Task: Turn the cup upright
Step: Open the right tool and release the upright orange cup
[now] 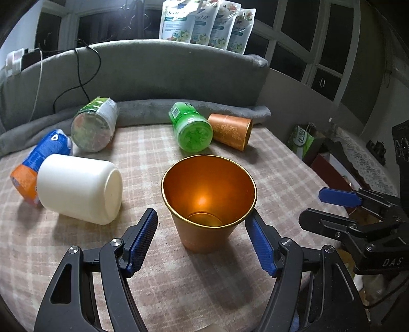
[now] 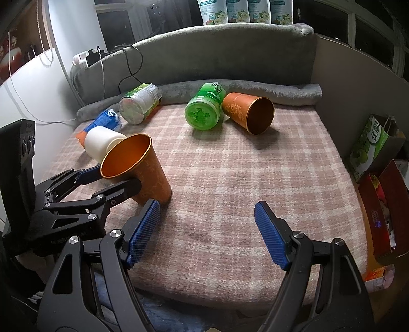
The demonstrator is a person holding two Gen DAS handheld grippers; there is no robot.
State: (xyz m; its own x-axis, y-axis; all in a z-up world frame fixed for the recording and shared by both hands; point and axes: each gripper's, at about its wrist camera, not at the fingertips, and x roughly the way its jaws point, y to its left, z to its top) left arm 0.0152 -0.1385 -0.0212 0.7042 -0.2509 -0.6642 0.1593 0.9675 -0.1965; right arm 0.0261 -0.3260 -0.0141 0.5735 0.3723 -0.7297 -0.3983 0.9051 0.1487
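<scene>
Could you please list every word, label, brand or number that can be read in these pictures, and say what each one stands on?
"DAS" on the body of the right gripper, seen from the left wrist.
"12" in a round badge on each refill pouch on the sofa back.
Large Chinese characters on the green carton: too blurred to read.
Labels on the green jar, the clear jar and the blue packet: too small.

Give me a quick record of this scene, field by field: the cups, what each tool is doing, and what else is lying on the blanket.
near cup: orange cup, upright, mouth up, on plaid blanket
far cup: second orange cup, on its side, mouth toward camera
left tool: left tool open, fingers either side of near cup, apparently not gripping
right tool: right tool open, empty, over bare blanket
other items: white jar, two green jars, blue-orange packet, all lying down
</scene>
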